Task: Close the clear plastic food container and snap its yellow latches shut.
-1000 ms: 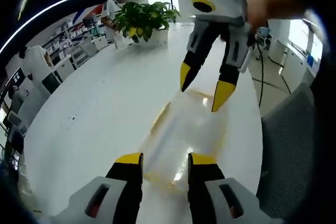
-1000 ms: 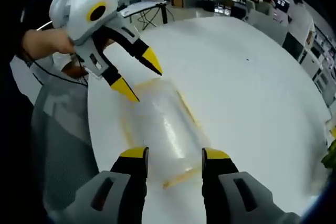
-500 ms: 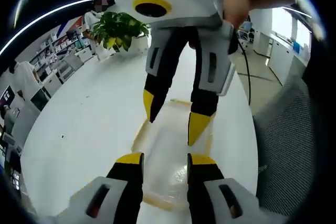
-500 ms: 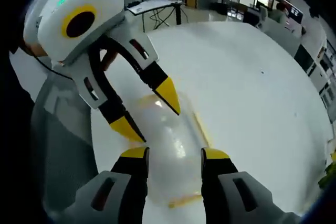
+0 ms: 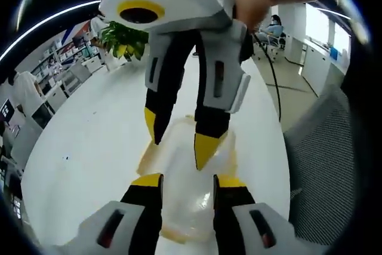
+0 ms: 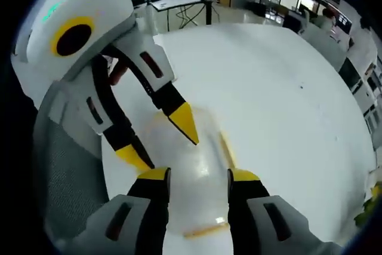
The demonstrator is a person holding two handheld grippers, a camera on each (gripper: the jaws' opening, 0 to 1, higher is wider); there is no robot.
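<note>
**Both grippers over container, latches not seen snapped**

Left gripper view: left gripper [image 5: 185,181] jaws parted above clear container [image 5: 179,165] on white table [image 5: 89,141].

Right gripper view: right gripper [image 6: 192,177] likewise spread, holding nothing; yellow latch [image 6: 206,230] near. Risk: crowded tips may collide or skid the container.

No readable text or labels (shelves too blurred)
</note>
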